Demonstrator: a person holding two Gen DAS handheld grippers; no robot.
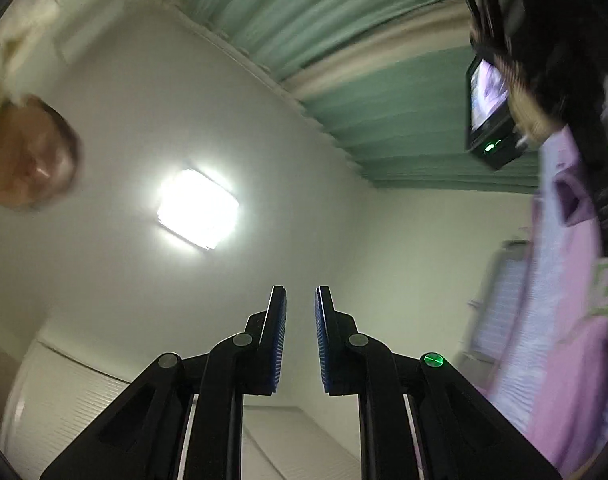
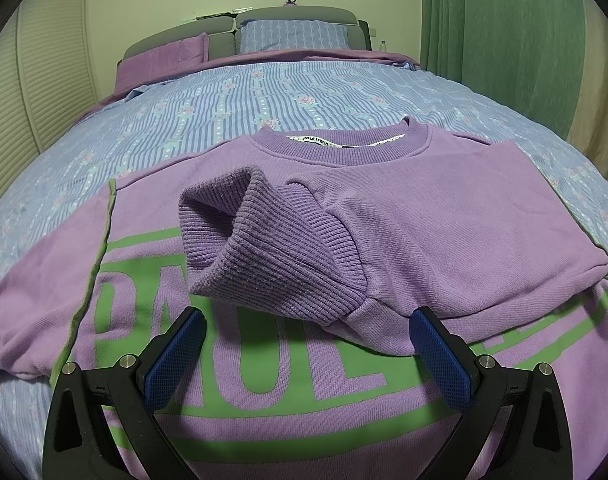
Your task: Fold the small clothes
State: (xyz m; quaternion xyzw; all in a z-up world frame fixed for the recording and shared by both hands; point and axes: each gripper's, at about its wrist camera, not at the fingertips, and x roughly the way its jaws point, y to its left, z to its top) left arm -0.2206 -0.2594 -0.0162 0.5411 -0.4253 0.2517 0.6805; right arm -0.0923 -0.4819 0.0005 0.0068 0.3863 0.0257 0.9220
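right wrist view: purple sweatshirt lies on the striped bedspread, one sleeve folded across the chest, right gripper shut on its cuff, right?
Not quite: in the right wrist view the right gripper is open and holds nothing. The purple sweatshirt does lie on the striped bedspread, one sleeve folded across the chest, cuff free.

I see a bed with a blue striped floral bedspread (image 2: 263, 96). At its head, against the grey headboard (image 2: 295, 16), sit a blue patterned pillow (image 2: 293, 36) and a purple pillow (image 2: 163, 60). Green curtains (image 2: 504, 40) hang right of the bed. Overhead glows a ceiling light (image 1: 197, 208).
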